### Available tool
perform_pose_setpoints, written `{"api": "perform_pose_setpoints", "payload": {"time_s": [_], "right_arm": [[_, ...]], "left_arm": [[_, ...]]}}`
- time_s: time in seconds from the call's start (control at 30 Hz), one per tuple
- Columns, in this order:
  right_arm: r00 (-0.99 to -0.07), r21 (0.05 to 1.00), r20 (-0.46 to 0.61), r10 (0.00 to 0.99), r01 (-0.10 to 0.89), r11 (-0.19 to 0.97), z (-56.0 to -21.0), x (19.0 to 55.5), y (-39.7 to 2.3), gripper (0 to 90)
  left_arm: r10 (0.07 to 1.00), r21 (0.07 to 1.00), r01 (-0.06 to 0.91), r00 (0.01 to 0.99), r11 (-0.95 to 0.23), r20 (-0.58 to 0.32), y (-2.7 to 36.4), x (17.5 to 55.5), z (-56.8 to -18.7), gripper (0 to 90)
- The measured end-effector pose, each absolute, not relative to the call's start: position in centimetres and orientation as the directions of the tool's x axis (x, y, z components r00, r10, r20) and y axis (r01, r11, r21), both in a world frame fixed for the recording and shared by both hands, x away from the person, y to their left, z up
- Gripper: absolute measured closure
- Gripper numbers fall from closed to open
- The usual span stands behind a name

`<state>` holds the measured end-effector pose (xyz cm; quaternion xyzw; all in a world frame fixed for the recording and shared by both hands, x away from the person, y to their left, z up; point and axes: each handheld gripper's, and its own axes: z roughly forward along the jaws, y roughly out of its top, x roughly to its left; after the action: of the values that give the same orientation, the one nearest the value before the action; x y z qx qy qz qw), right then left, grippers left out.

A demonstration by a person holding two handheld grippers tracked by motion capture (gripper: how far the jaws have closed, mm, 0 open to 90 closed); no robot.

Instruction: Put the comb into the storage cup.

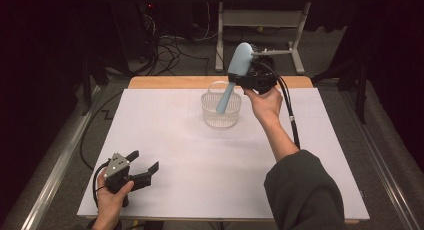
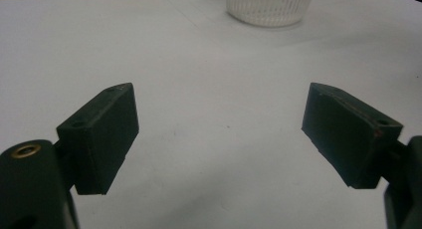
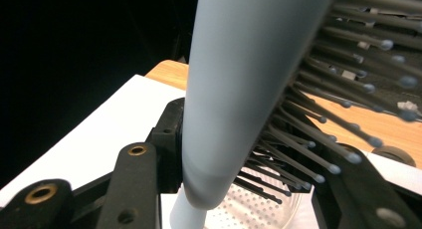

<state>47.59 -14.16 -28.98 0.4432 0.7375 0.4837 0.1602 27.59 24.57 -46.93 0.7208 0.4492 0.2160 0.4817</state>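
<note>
Light blue hairbrush at upper centre of the high view, clamped in the right gripper where head meets handle. Jaws closed tight on it. Head tilted up and to the right, above the gripper; handle slanting down and to the left, its tip inside the basket, over the mesh bottom; contact with the bottom not possible to tell. Right hand just below and right of the gripper, cable trailing down along the forearm.

In the right gripper view: hairbrush running from top centre down to bottom centre, pale blue back facing the camera, dark ball-tipped bristles fanning to the right. Black jaws pressed against it from left and right near the bottom of the frame. Perforated floor of the basket directly beneath the handle's end.

Basket itself clear plastic, ribbed wall, round, standing upright on the white table top a little above centre of the frame, near the wooden far edge.

Left gripper at lower left of the high view, held in the left hand, low over the table, well apart from basket and brush. Jaws spread wide, nothing between them. In the left gripper view: bare white surface between the two black pads, basket at top centre, far ahead.
</note>
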Motion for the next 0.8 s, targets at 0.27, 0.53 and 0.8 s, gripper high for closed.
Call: {"api": "perform_pose_setpoints", "payload": {"time_s": [0.27,0.53,0.8], "right_arm": [[-0.535,0.857,0.177,0.826,0.496,0.138,-29.5,48.3,-13.8,54.3],[-0.528,0.865,0.159,0.834,0.481,0.140,-29.8,48.8,-13.2,53.4],[-0.530,0.866,0.134,0.838,0.474,0.161,-30.4,49.4,-12.1,52.8]], "left_arm": [[0.855,0.888,0.441,0.505,-0.133,-0.123,24.5,27.6,-47.0,15.7],[0.854,0.886,0.443,0.507,-0.139,-0.120,24.6,27.7,-47.0,15.7],[0.851,0.887,0.441,0.512,-0.139,-0.121,24.5,27.7,-47.0,15.7]]}}
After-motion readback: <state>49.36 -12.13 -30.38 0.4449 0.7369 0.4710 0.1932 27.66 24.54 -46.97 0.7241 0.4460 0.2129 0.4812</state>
